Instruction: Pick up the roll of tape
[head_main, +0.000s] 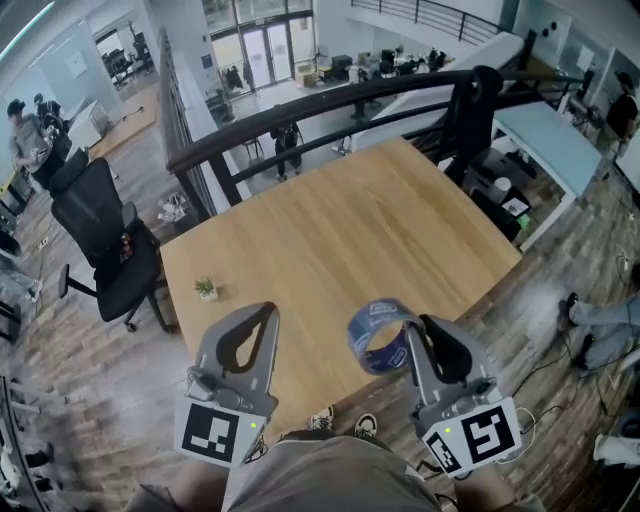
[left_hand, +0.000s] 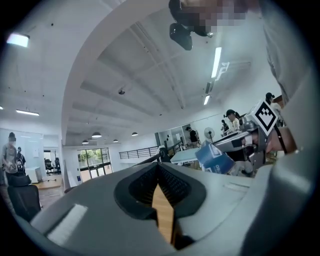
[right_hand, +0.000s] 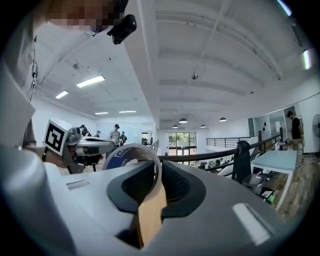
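The roll of tape (head_main: 380, 335) is a blue ring lifted off the wooden table (head_main: 360, 230), over its near edge. My right gripper (head_main: 418, 326) is shut on the roll's wall, and the roll sticks out to its left. In the right gripper view the tape (right_hand: 131, 156) stands between the jaws of that gripper (right_hand: 157, 169). My left gripper (head_main: 267, 312) hangs to the left of the roll, shut and holding nothing. Its own view looks upward past the shut jaws of the left gripper (left_hand: 160, 169) and shows the tape (left_hand: 215, 158) off to the right.
A small potted plant (head_main: 206, 288) stands near the table's left edge. A black office chair (head_main: 100, 235) is on the floor to the left. A dark railing (head_main: 330, 105) runs behind the table's far edge. A person's shoes (head_main: 340, 422) show under the near edge.
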